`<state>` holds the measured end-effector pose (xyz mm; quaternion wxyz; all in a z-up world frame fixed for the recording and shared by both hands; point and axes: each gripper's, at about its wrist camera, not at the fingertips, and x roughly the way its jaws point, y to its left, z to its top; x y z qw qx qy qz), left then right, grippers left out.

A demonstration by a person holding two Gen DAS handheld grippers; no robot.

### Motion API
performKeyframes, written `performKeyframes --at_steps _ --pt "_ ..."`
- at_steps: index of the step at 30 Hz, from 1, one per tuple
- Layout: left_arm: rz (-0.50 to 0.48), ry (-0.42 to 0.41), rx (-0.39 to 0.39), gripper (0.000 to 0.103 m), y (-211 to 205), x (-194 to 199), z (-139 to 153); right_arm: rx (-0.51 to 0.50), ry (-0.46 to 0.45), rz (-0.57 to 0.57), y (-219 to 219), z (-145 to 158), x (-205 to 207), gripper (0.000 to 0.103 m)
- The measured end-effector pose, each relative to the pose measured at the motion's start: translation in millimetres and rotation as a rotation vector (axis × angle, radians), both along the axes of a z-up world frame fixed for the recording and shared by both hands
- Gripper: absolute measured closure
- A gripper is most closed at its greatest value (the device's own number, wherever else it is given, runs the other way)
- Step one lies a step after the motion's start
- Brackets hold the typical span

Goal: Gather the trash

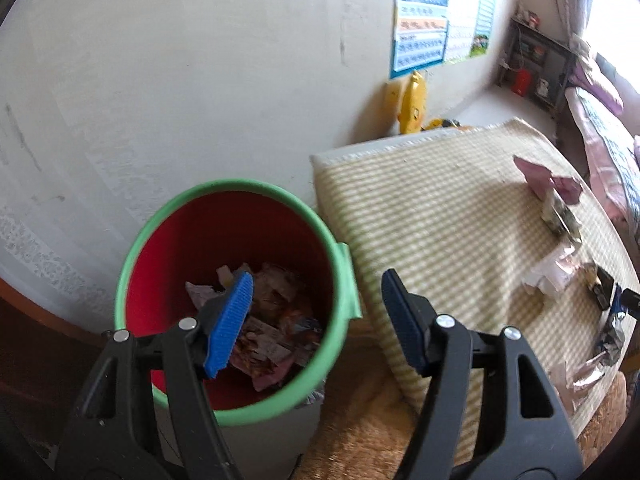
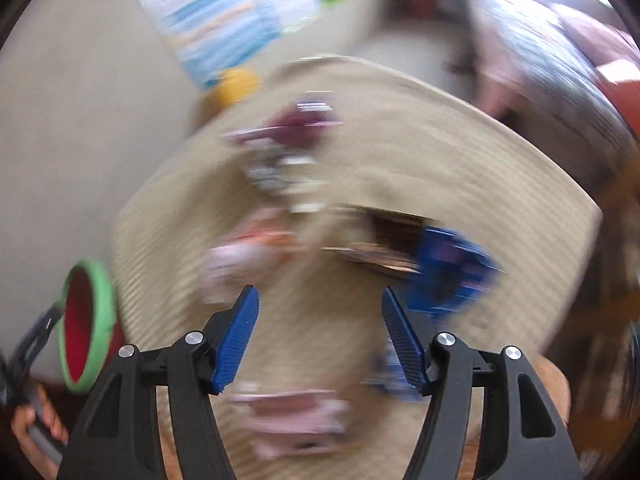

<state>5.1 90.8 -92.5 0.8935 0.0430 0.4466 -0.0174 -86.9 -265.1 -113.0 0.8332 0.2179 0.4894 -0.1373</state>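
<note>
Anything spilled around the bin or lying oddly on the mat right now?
Nothing spilled beside the green-rimmed red bin; its trash sits inside. Crumpled wrappers lie scattered over the striped woven mat, uncollected. The mat's near corner looks curled up beside the bin. The right wrist view is too blurred for detail.

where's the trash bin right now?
Left wrist view: the red bin with green rim stands lower left, against the wall, touching the checked mat's left edge.
</note>
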Motion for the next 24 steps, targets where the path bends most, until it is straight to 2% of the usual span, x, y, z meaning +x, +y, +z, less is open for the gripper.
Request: performKeyframes --at_steps 2,5,9,12,14,17,19,20,24 --pt "-0.023 0.007 0.017 0.039 -12 -1 -2 0.001 0.012 -0.074 -20 -7 -13 0.029" --pt "-0.058 0.002 0.046 0.039 -30 -4 0 0.058 0.035 -0.122 -34 -23 -21 0.028" --pt "-0.110 -0.013 0.079 0.036 -50 -11 2 0.121 0.069 -0.083 -32 -42 -20 0.029" --pt "-0.158 -0.018 0.092 0.036 -66 -15 1 0.138 0.056 -0.047 -26 -47 -22 0.040" --pt "-0.201 -0.021 0.102 0.036 -80 -16 -2 0.157 0.029 -0.039 -26 -47 -23 0.060" --pt "-0.263 -0.019 0.126 0.036 -100 -15 -10 0.182 -0.019 -0.023 -28 -44 -27 0.075" --pt "-0.313 -0.007 0.140 0.036 -113 -15 -16 0.189 -0.044 -0.015 -28 -42 -29 0.077" --pt "-0.336 -0.004 0.149 0.036 -120 -15 -18 0.190 -0.049 -0.013 -26 -41 -26 0.083" --pt "-0.454 -0.006 0.201 0.036 -155 -10 -20 0.193 -0.062 0.019 -22 -37 -25 0.086"
